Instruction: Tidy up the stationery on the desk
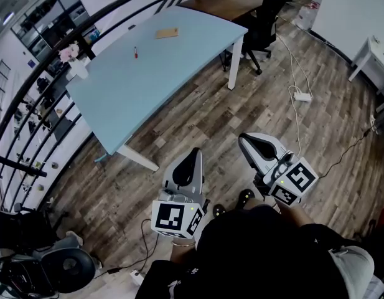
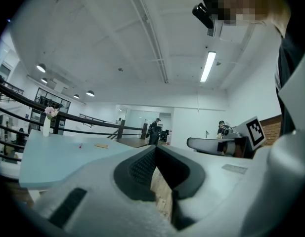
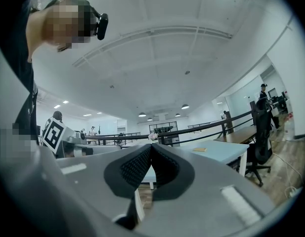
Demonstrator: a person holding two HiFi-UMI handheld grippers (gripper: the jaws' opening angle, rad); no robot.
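Red pen (image 1: pixel 135 52) well beyond left hand-held gripper (image 1: pixel 195 152)

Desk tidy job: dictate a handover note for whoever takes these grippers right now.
Left gripper: jaws together, empty.
Right gripper: jaws together, empty.
Both are held near the body, well short of the blue desk.
On the desk: a red pen, a flat brown pad, a flower vase at its corner.
Done: nothing visible.
Left: walk up, collect pen and pad.

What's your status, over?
Left gripper and right gripper shut, empty, short of the desk. Red pen and brown pad lie on it. Only wood floor between.
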